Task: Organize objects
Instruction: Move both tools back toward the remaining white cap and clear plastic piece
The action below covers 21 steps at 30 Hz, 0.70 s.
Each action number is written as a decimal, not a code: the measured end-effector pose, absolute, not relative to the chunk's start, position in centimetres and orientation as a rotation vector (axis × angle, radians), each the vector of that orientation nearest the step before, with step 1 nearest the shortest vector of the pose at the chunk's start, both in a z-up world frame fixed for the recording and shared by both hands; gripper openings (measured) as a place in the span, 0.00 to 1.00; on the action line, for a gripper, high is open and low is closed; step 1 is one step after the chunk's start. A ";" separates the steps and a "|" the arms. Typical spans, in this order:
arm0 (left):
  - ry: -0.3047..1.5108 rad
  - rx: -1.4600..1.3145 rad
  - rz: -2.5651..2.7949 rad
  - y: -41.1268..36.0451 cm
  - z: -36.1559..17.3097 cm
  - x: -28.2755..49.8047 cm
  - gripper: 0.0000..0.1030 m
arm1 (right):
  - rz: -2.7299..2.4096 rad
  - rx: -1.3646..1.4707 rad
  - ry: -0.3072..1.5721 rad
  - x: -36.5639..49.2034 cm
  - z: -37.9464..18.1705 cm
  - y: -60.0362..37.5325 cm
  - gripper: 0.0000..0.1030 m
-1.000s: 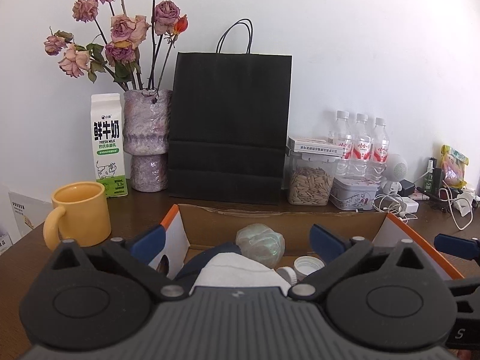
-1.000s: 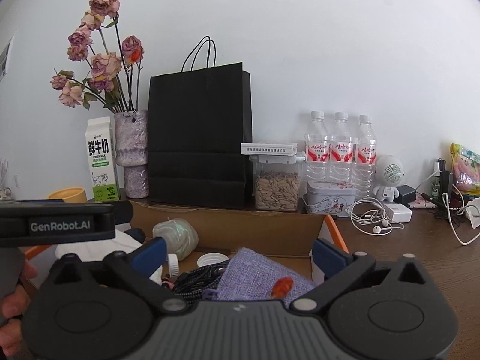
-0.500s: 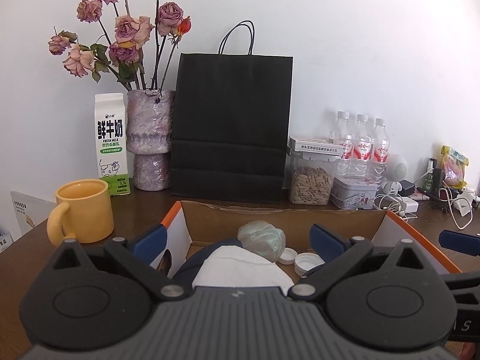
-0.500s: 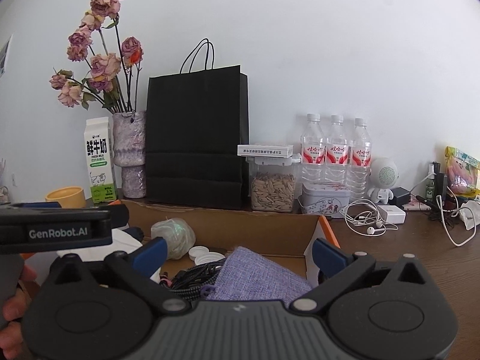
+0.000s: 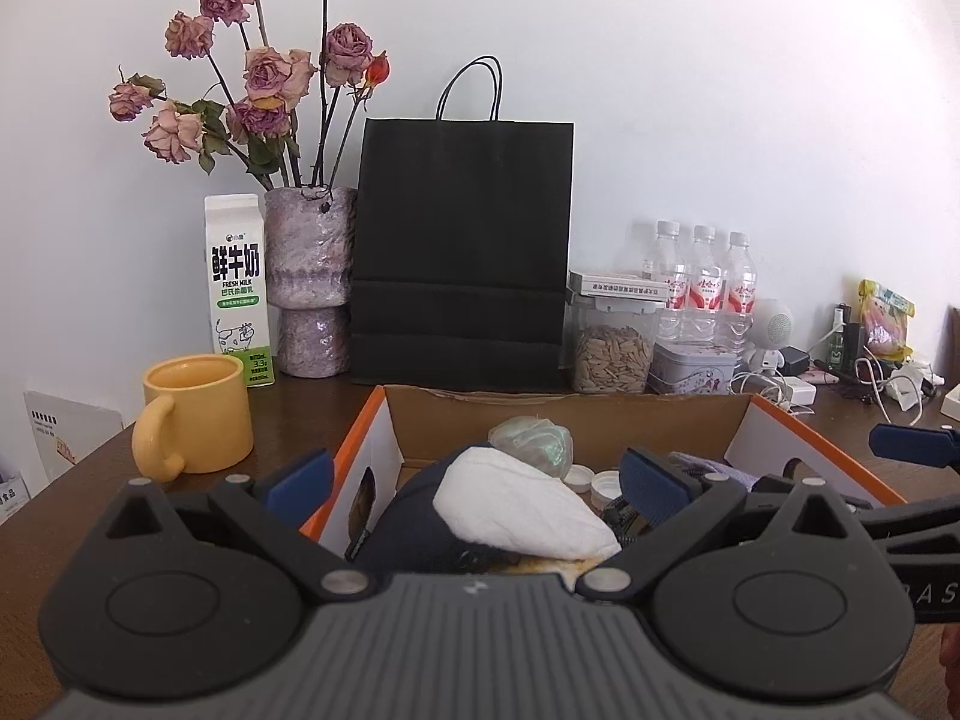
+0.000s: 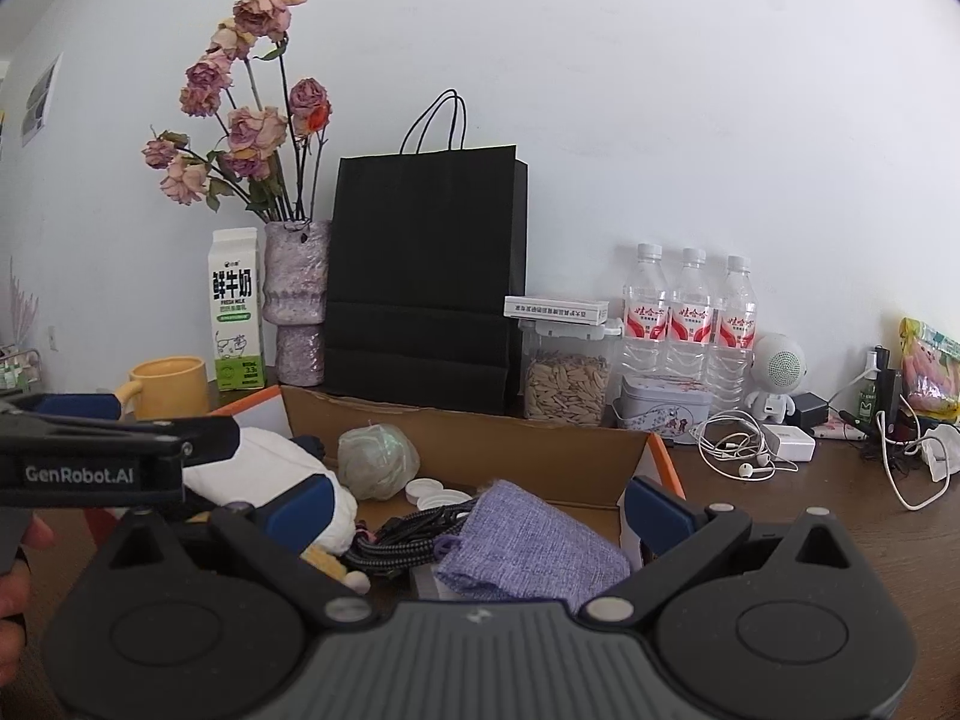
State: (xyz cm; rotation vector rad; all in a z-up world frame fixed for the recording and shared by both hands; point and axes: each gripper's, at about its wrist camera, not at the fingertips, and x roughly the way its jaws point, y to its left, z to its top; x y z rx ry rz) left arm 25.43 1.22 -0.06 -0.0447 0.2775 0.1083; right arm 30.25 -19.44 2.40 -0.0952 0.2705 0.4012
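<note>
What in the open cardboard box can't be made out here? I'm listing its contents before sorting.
- Left wrist view: the dark blue item lies under the white cloth bundle and behind the left gripper.
- Right wrist view: the yellow object is mostly hidden by the right gripper.
- Both views: the cardboard box floor is covered.

We see an open cardboard box [image 6: 540,438] holding a white cloth [image 5: 516,504], crumpled greenish wrap [image 6: 377,461], two bottle caps [image 6: 429,492] and, near right, a purple pouch [image 6: 528,546].
</note>
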 end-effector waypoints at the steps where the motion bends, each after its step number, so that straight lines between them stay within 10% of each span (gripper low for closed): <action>1: 0.284 -0.038 0.105 1.3 -0.2 25.1 1.00 | 0.407 -0.100 0.272 29.9 2.4 -19.5 1.00; 21: 0.505 0.040 0.044 2.2 -3.2 22.0 1.00 | 0.506 -0.200 0.363 25.3 0.4 -18.8 1.00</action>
